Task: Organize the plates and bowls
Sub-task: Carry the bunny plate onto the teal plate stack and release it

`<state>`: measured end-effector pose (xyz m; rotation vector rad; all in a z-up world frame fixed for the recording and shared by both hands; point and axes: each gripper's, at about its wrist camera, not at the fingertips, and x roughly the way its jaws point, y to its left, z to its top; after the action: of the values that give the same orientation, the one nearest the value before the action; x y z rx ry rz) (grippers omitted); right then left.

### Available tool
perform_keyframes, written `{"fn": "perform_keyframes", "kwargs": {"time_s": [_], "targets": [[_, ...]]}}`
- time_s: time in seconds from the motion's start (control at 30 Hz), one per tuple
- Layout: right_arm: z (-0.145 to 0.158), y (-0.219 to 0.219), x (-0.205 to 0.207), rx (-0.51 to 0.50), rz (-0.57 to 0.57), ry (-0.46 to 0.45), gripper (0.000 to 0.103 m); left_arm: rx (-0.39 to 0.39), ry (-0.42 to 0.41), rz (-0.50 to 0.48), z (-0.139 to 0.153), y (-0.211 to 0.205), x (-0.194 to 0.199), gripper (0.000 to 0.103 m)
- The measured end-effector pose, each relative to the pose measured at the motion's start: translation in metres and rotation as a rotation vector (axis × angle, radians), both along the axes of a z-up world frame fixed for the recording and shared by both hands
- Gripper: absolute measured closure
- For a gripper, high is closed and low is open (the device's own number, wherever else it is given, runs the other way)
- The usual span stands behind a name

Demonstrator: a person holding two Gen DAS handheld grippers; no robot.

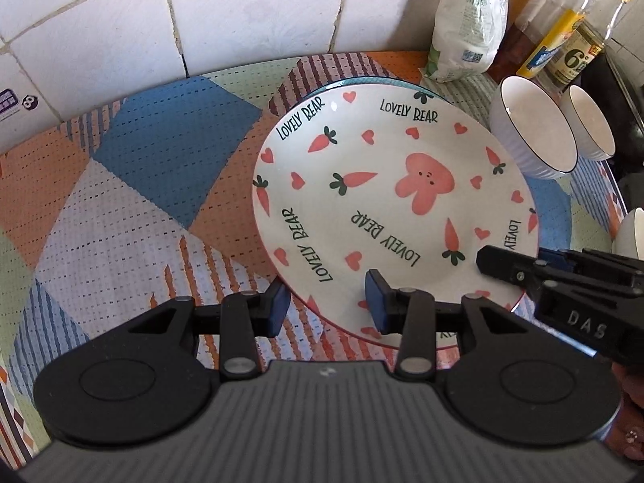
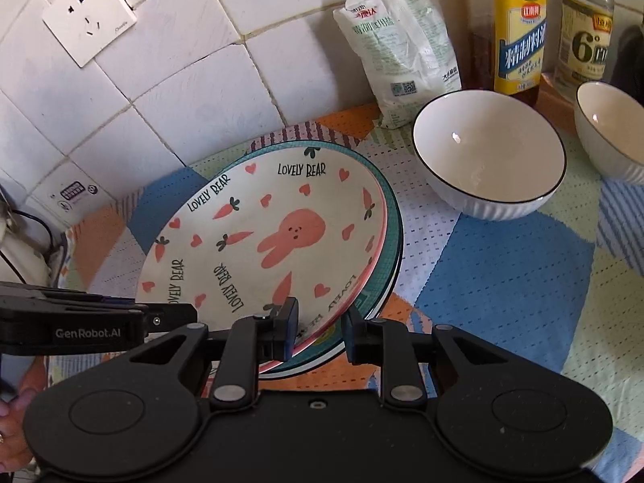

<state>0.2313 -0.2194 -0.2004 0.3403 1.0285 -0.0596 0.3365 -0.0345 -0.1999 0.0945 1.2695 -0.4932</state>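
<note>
A white "Lovely Bear" plate (image 1: 386, 197) with carrots and a pink rabbit lies on a teal-rimmed plate (image 2: 386, 265); it also shows in the right wrist view (image 2: 261, 237). My left gripper (image 1: 328, 304) is open, its jaws on either side of the plate's near-left rim, not touching it. My right gripper (image 2: 320, 332) is open around the near rim of the stacked plates; it also shows in the left wrist view (image 1: 503, 261). Two white bowls (image 2: 489, 161) (image 2: 612, 133) stand to the right.
A patterned mat (image 1: 141, 185) covers the counter. A white bag (image 2: 402, 44) and bottles (image 2: 519, 28) stand against the tiled wall at the back. A wall socket (image 2: 88, 20) is up left. A third bowl's edge (image 1: 632, 233) shows at right.
</note>
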Motion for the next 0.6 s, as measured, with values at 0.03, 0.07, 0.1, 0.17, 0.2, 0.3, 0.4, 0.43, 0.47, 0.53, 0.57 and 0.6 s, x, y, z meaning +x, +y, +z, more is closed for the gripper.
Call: {"fn": "perform_keyframes", "kwargs": {"time_s": [0.03, 0.07, 0.1, 0.17, 0.2, 0.3, 0.4, 0.43, 0.47, 0.53, 0.57, 0.6], "targets": [[0.0, 0.002, 0.002, -0.012, 0.003, 0.009, 0.071, 0.0, 0.001, -0.006, 0.0, 0.0, 0.0, 0.064], [0.001, 0.006, 0.002, -0.037, 0.015, 0.017, 0.07, 0.0, 0.007, -0.012, -0.001, -0.001, 0.0, 0.064], [0.001, 0.01, 0.004, -0.077, 0.033, 0.02, 0.066, 0.0, 0.016, -0.018, -0.002, -0.003, 0.001, 0.064], [0.002, 0.022, 0.004, -0.189, 0.063, 0.028, 0.064, 0.001, 0.038, -0.02, -0.005, -0.005, -0.001, 0.064], [0.001, 0.027, 0.004, -0.236, 0.07, 0.036, 0.065, -0.004, 0.042, -0.02, -0.006, -0.006, -0.002, 0.064], [-0.001, 0.035, -0.001, -0.304, 0.098, 0.014, 0.065, 0.0, 0.028, -0.04, -0.005, -0.009, -0.006, 0.064], [-0.001, 0.034, -0.006, -0.307, 0.083, -0.005, 0.065, -0.022, 0.028, -0.057, 0.008, -0.007, -0.011, 0.064], [0.002, 0.033, -0.009, -0.29, 0.06, -0.014, 0.065, -0.03, 0.014, -0.066, 0.014, -0.004, -0.013, 0.064], [0.007, 0.031, -0.014, -0.271, 0.036, -0.031, 0.065, -0.029, 0.001, -0.073, 0.02, -0.003, -0.015, 0.064], [0.017, 0.03, -0.025, -0.255, -0.001, -0.078, 0.065, -0.025, -0.02, -0.088, 0.032, 0.002, -0.022, 0.064], [0.023, 0.031, -0.031, -0.256, -0.017, -0.096, 0.065, -0.03, -0.029, -0.095, 0.038, 0.003, -0.026, 0.064], [0.028, 0.031, -0.037, -0.258, -0.033, -0.112, 0.065, -0.035, -0.036, -0.104, 0.043, 0.003, -0.029, 0.064]]}}
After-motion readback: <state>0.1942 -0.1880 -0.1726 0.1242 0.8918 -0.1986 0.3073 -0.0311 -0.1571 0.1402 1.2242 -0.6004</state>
